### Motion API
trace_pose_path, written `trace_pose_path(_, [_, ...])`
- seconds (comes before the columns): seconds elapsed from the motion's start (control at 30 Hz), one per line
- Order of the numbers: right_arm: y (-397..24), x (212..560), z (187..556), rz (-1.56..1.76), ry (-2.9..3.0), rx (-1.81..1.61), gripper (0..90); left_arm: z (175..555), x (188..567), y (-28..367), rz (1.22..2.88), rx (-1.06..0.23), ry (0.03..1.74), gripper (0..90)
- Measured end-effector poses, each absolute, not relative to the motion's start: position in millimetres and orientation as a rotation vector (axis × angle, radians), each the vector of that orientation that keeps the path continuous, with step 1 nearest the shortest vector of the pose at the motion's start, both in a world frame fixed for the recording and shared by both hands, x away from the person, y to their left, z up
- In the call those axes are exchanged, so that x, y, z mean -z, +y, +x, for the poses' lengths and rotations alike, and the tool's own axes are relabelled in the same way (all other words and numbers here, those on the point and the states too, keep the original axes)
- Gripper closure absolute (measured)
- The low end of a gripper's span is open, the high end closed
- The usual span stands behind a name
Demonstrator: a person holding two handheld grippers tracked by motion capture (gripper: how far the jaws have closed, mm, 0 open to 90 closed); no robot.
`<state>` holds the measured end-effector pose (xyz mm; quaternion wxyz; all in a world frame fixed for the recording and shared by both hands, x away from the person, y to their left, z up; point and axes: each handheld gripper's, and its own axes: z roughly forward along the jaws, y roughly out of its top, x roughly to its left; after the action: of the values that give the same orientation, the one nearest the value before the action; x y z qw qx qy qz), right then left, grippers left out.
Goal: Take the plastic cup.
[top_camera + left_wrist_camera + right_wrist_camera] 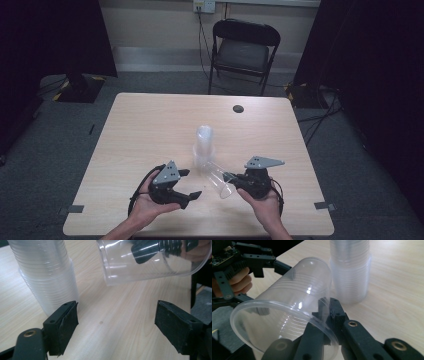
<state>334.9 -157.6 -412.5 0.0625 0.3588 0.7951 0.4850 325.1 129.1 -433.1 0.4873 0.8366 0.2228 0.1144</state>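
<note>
Keep your right gripper (324, 315) clamped on the clear plastic cup's (287, 312) rim, left gripper (116, 325) open and empty, and probably bring it to steady the cup stack (47, 275) on the desk (150, 125).

Cup stack (204, 145) mid-table (150, 120) — single cup (220, 178) just before it.

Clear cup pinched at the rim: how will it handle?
The cup looks thin-walled, so probably light and flexible; the right gripper pinching one wall may deform it. Smooth plastic could slip. Set down sideways, it would likely roll.
</note>
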Motion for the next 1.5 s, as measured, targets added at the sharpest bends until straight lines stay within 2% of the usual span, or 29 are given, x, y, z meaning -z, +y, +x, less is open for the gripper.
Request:
trace_pose_path(0.2, [-156, 414, 336, 1.091, 2.467, -1.451, 90.0, 319, 434, 125, 2.047, -0.328, 0.497, 17.5])
trace_pose_path(0.6, [-148, 418, 339, 1.084, 2.595, -1.401, 90.0, 316, 433, 123, 2.055, -0.342, 0.446, 17.4])
trace_pose_path(1.23, [-138, 425, 342, 1.107, 2.757, -1.312, 90.0, 304, 436, 111, 2.121, -0.450, 0.255, 15.9])
trace_pose_path(1.5, [-131, 428, 342, 1.102, 2.819, -1.284, 90.0, 301, 441, 103, 2.177, -0.456, 0.171, 15.4])
